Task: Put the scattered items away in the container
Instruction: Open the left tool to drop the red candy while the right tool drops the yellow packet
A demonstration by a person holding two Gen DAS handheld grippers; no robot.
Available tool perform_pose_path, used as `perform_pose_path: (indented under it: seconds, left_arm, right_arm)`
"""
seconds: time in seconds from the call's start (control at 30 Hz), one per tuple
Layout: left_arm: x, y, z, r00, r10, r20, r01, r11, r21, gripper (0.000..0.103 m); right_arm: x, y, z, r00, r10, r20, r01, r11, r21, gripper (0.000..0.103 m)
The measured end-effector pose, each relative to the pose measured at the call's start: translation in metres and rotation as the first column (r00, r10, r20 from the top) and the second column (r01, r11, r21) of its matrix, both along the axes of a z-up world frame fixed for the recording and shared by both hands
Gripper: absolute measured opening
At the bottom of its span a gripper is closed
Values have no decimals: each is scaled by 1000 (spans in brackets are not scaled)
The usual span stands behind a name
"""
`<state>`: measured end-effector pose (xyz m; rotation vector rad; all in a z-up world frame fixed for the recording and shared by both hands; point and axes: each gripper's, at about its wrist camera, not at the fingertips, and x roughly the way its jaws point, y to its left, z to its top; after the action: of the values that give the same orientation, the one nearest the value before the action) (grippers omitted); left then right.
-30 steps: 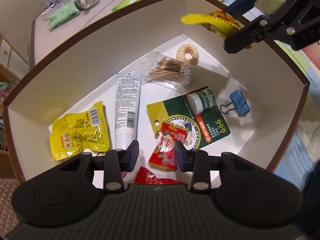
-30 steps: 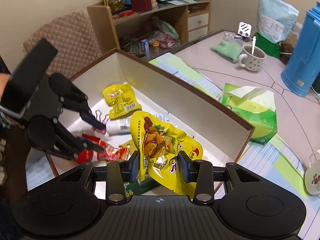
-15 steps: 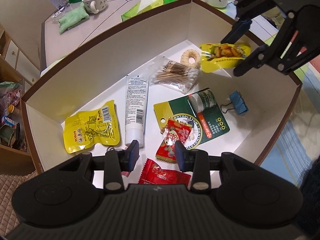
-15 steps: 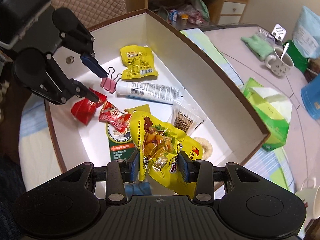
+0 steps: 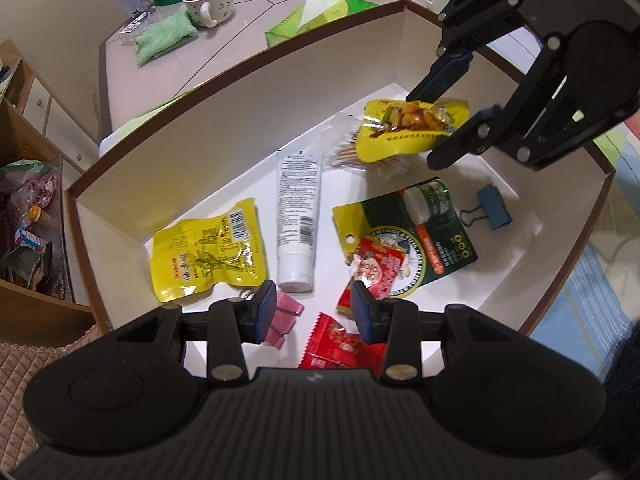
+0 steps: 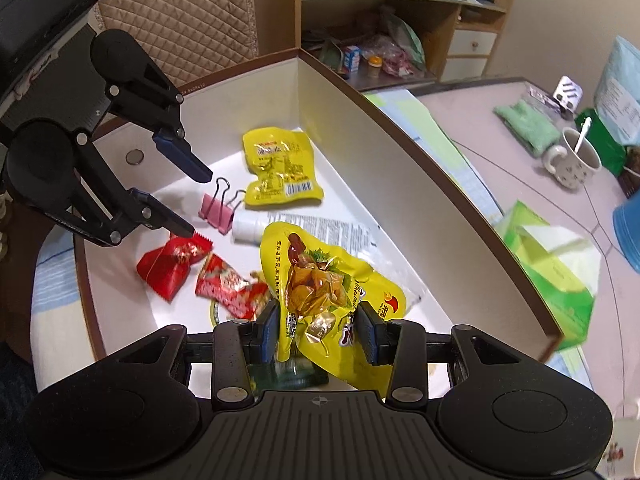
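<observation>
A yellow snack pouch (image 6: 320,284) printed with a picture of food and small unreadable lettering is held between the closed-in jaws of the right gripper (image 6: 318,326), above the floor of the white box (image 5: 280,92) with a brown rim. The left gripper (image 5: 313,308) is seen with its jaws apart and nothing between them, low over the box's near end. On the green card (image 5: 440,240) part of the word "MENTHOLATUM" can be read; a barcode is shown on the other yellow pouch (image 5: 208,252), and fine print on the white tube (image 5: 298,216) is too small to read. The box is set on a pale table (image 6: 500,152) where a mug with a spoon (image 6: 574,158) and a green tissue pack (image 6: 548,264) are also seen; wooden shelves (image 6: 400,16) are seen behind.
</observation>
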<state>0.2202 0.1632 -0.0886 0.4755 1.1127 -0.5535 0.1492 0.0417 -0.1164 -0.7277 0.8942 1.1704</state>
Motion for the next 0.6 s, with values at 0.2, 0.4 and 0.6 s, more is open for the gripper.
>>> perform_pose_path:
  seconds: [0.2,0.4,0.6]
  left_arm:
    - [2,5,-1,1000,19,-2,-19,1000,9,36]
    - [1,7,-3,1000,23,-6,-23,1000,14,37]
    - [2,6,-3,1000,27,0,-27,999,24,42]
  right_arm:
    - [7,12,-6,999,-19,26,16,994,106,83]
    - [14,10,-7,999,-44,-22,46,994,96,90]
    - [18,-5,-3,992,-110,-55,112,994,20,90]
